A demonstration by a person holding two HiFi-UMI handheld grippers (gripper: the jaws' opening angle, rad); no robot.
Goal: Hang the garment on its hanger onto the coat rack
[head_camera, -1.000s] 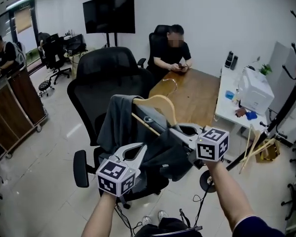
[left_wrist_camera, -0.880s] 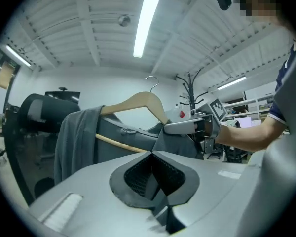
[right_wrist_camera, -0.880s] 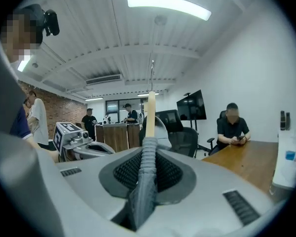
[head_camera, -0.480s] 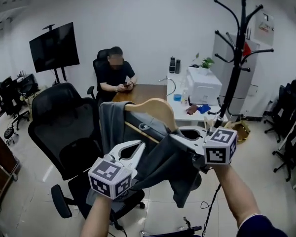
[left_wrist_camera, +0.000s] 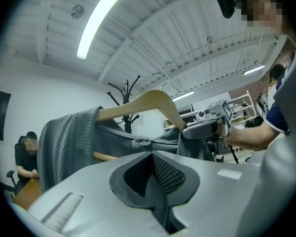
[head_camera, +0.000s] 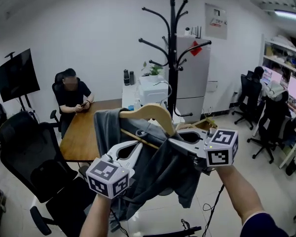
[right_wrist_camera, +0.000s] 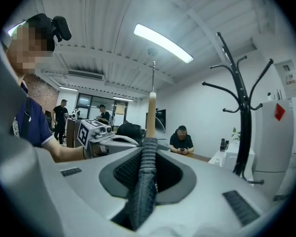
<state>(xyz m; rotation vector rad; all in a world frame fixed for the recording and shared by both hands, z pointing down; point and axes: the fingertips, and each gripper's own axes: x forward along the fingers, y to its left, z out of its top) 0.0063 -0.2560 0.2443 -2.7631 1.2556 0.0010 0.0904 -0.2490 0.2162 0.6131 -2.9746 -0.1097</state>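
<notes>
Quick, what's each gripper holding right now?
Left gripper: closed, nothing seen between its jaws.
Right gripper: closed on the garment draped over the hanger.

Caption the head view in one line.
Right gripper clamps a grey garment on its wooden hanger; left gripper alongside; coat rack ahead.

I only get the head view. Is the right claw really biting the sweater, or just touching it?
Observer: Biting it. The right gripper view shows the right gripper with its jaws closed on a fold of the grey garment, where it wraps the wooden hanger.
Operator: Is there anybody in the room I can't see?
Observer: Yes. That same view shows two people standing at the far end of the room.
</notes>
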